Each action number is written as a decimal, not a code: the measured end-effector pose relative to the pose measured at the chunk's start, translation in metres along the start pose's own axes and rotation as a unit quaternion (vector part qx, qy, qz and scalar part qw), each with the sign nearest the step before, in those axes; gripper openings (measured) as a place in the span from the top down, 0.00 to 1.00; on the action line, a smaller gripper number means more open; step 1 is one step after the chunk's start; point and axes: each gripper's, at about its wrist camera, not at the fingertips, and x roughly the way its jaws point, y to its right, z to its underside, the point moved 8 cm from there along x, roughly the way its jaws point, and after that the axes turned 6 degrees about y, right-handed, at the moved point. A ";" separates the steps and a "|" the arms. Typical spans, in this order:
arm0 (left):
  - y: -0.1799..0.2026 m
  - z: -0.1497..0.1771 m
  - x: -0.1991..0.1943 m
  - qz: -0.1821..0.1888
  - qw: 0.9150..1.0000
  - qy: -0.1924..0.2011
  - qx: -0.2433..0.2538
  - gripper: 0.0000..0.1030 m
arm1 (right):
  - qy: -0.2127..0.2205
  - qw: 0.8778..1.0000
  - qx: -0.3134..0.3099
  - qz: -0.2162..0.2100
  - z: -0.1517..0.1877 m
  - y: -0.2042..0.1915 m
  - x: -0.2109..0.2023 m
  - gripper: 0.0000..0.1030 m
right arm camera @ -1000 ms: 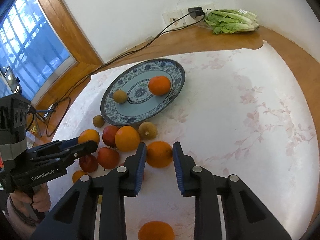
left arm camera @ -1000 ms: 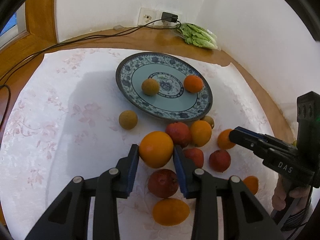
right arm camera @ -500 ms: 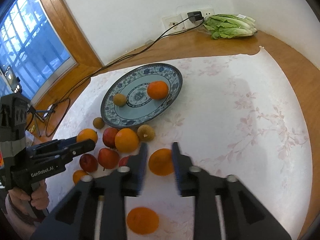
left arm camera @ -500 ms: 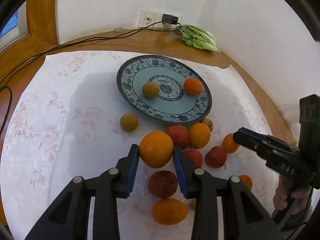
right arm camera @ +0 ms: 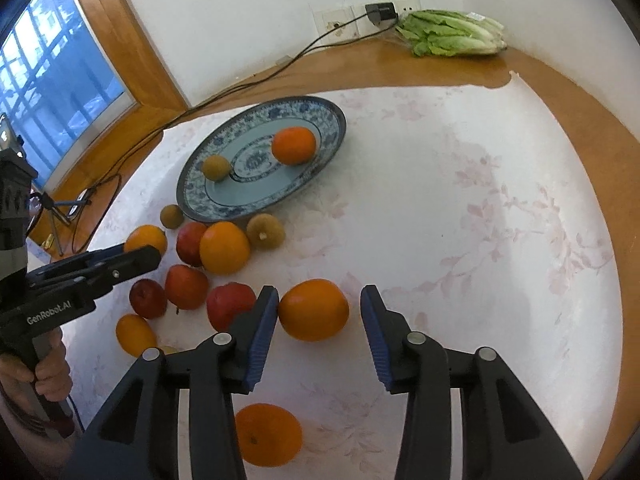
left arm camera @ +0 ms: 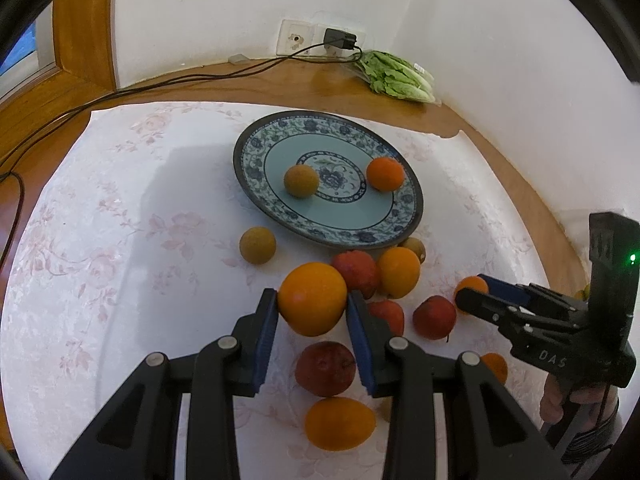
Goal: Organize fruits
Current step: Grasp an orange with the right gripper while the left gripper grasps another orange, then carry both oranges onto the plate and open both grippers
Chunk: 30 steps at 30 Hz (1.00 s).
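Observation:
A blue patterned plate (left arm camera: 404,220) (right arm camera: 332,136) holds a small orange (left arm camera: 385,174) (right arm camera: 293,145) and a brown round fruit (left arm camera: 301,181) (right arm camera: 216,167). My left gripper (left arm camera: 313,316) is shut on a large orange (left arm camera: 312,304) and holds it above the pile of oranges and red fruits in front of the plate. My right gripper (right arm camera: 319,312) is open around an orange (right arm camera: 313,309) lying on the cloth; its left pad touches the fruit, the right pad stands apart. The left gripper also shows in the right wrist view (right arm camera: 132,258).
Loose fruits lie in front of the plate: oranges (right arm camera: 224,247) (right arm camera: 267,434), red fruits (right arm camera: 186,286) (left arm camera: 326,368) and brown fruits (left arm camera: 257,245) (right arm camera: 265,231). A bag of lettuce (right arm camera: 452,34) and a plugged charger (left arm camera: 340,38) with a cable sit by the back wall.
My left gripper has lifted the large orange up and back from the pile. My right gripper has opened wider and stands around the orange on the cloth.

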 end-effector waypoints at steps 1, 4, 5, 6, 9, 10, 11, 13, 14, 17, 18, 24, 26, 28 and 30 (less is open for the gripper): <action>0.000 0.000 0.000 0.000 1.000 0.000 0.000 0.65 | 0.000 1.000 0.000 -0.002 0.001 0.000 0.000 0.62; 0.000 0.000 0.000 0.000 1.000 0.000 0.000 0.65 | 0.002 1.000 -0.006 -0.004 0.001 -0.002 0.000 0.64; 0.000 0.000 0.000 0.000 1.000 0.000 0.000 0.65 | 0.002 1.000 -0.008 -0.003 0.001 -0.002 0.000 0.64; 0.000 0.000 0.000 0.000 1.000 0.000 0.001 0.65 | 0.002 1.000 -0.007 -0.004 0.001 -0.002 -0.001 0.65; 0.000 -0.002 0.000 -0.001 1.000 0.002 0.004 0.65 | 0.004 1.000 -0.001 -0.009 -0.001 -0.003 -0.002 0.65; 0.001 -0.003 0.000 -0.002 1.000 0.002 0.005 0.65 | 0.006 1.000 -0.002 -0.009 -0.002 -0.003 -0.003 0.65; 0.001 -0.005 -0.001 -0.002 1.000 0.004 0.007 0.65 | 0.008 1.000 -0.004 -0.009 -0.004 -0.004 -0.004 0.65; 0.002 -0.009 -0.001 -0.003 1.000 0.006 0.010 0.65 | 0.014 1.000 -0.011 -0.010 -0.009 -0.007 -0.008 0.65; 0.003 -0.011 0.000 -0.004 1.000 0.007 0.013 0.65 | 0.016 1.000 -0.013 -0.011 -0.011 -0.008 -0.009 0.65; 0.006 -0.019 0.001 -0.006 1.000 0.009 0.019 0.65 | 0.019 0.999 -0.021 -0.016 -0.017 -0.013 -0.012 0.65; 0.007 -0.021 0.002 -0.007 1.000 0.010 0.020 0.65 | 0.019 0.999 -0.023 -0.018 -0.020 -0.015 -0.012 0.65; 0.013 -0.039 0.013 -0.010 0.999 0.011 0.032 0.65 | 0.026 0.999 -0.035 -0.018 -0.037 -0.021 -0.011 0.65; 0.014 -0.044 0.020 -0.013 0.999 0.009 0.036 0.65 | 0.030 0.999 -0.039 -0.019 -0.045 -0.023 -0.009 0.65; 0.016 -0.045 0.027 -0.014 0.999 0.005 0.038 0.65 | 0.035 0.998 -0.040 -0.021 -0.052 -0.025 -0.005 0.65; 0.016 -0.047 0.035 -0.017 0.999 0.000 0.039 0.65 | 0.037 0.998 -0.040 -0.024 -0.056 -0.026 -0.001 0.65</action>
